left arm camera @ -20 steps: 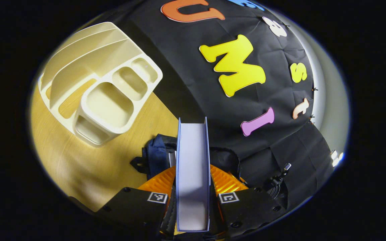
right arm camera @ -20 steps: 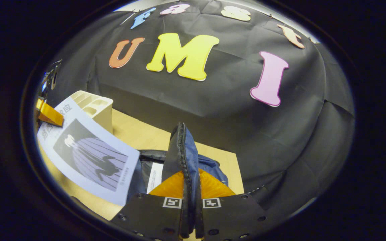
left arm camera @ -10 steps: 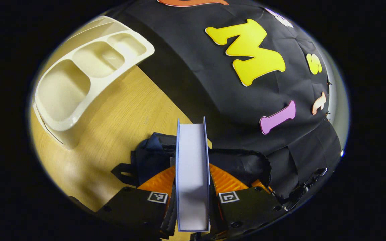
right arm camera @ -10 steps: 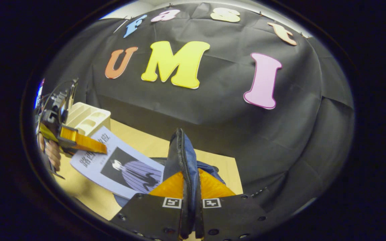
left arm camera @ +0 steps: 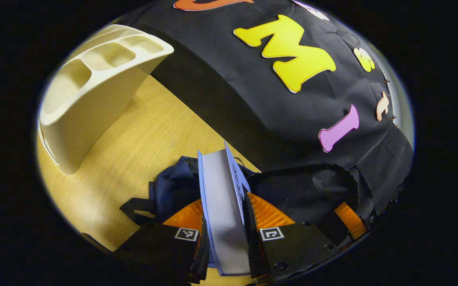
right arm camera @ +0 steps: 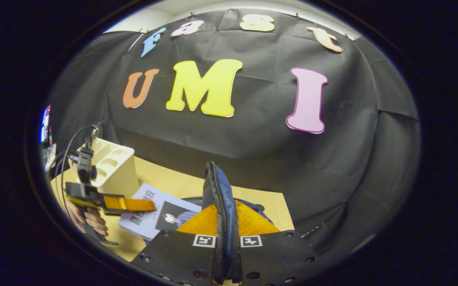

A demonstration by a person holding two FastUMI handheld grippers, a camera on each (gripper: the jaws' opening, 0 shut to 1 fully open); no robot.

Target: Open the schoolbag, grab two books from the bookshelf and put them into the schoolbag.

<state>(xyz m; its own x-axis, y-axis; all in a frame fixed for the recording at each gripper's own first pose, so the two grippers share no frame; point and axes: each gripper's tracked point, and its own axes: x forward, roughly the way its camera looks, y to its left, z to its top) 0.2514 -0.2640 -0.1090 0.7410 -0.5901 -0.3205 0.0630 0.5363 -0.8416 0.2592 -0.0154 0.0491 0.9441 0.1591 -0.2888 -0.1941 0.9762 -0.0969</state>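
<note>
Both tongs clamped | left [left arm camera: 226, 238]: book [left arm camera: 223, 206] | right [right arm camera: 225, 246]: schoolbag [right arm camera: 221, 206]

The book [left arm camera: 222, 206] shows a pale lavender-blue cover edge and a white page block; in the right gripper view its cover [right arm camera: 161, 212] is pale blue-white with dark lettering and a dark picture holding purple stripes. The schoolbag [left arm camera: 175, 186] is navy blue with black straps, and its flap [right arm camera: 219, 198] has a black zipper edge. The bookshelf [left arm camera: 94, 87] is plain cream. The tabletop [left arm camera: 133, 151] is light yellow wood grain.
</note>
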